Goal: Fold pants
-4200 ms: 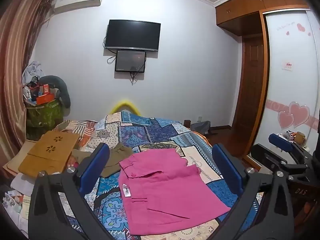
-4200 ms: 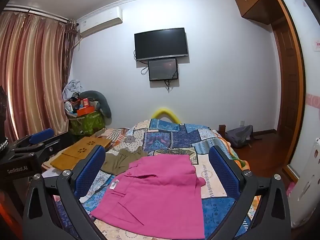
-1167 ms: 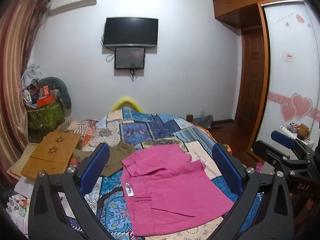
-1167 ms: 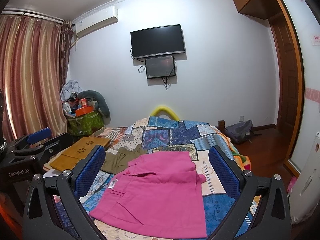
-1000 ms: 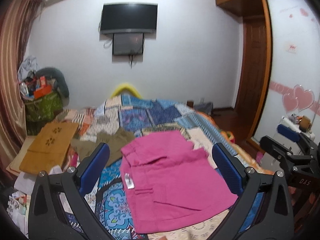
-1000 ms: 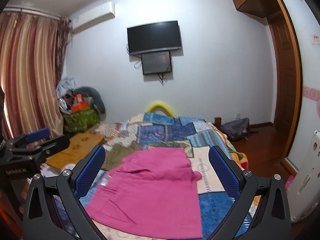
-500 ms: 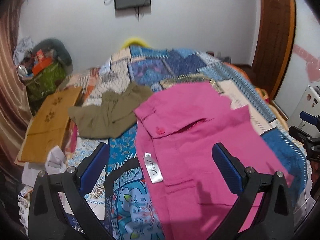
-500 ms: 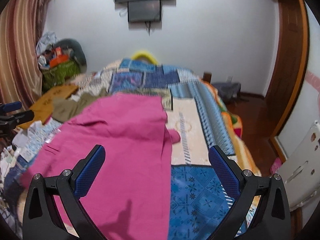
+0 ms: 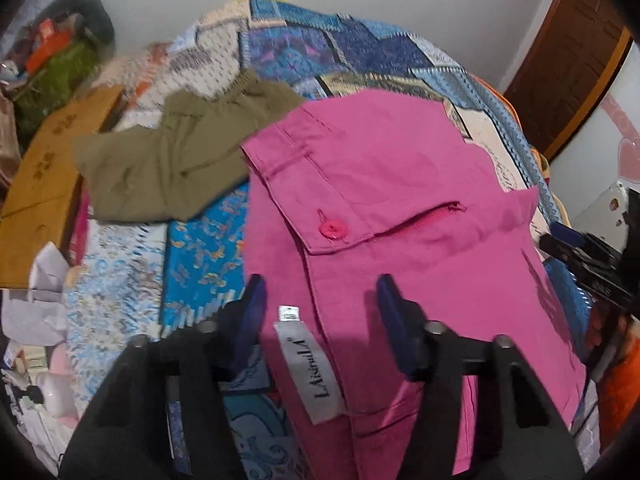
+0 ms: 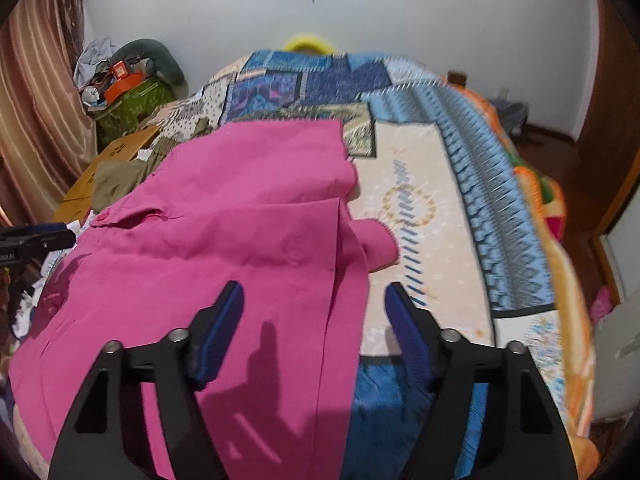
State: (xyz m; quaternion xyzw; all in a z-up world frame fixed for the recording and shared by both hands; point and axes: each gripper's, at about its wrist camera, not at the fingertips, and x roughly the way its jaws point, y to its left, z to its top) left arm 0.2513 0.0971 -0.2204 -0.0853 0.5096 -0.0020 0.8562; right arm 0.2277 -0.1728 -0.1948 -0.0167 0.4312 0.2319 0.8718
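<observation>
Pink pants (image 9: 400, 208) lie spread on the patchwork bedspread (image 9: 200, 264), with the waistband, a pink button (image 9: 332, 230) and a white label (image 9: 308, 364) towards me. My left gripper (image 9: 320, 280) hangs just over the pants' left edge near the label. Its jaws are closing with the pink cloth under the gap, and the pads do not press on it. In the right wrist view the pink pants (image 10: 240, 240) fill the left half. My right gripper (image 10: 315, 286) is above their right edge, with its jaws closing and cloth and bedspread (image 10: 420, 216) below.
Olive pants (image 9: 172, 160) lie crumpled to the left of the pink ones. A tan wooden board (image 9: 44, 184) and papers sit at the bed's left side. A green box with clutter (image 10: 128, 104) stands by the curtain. The bed's edge, a wooden floor and a door are on the right.
Both grippers have come down and forward and tipped towards the bed, so the pants now fill the views. Both pairs of jaws stand narrower than before.
</observation>
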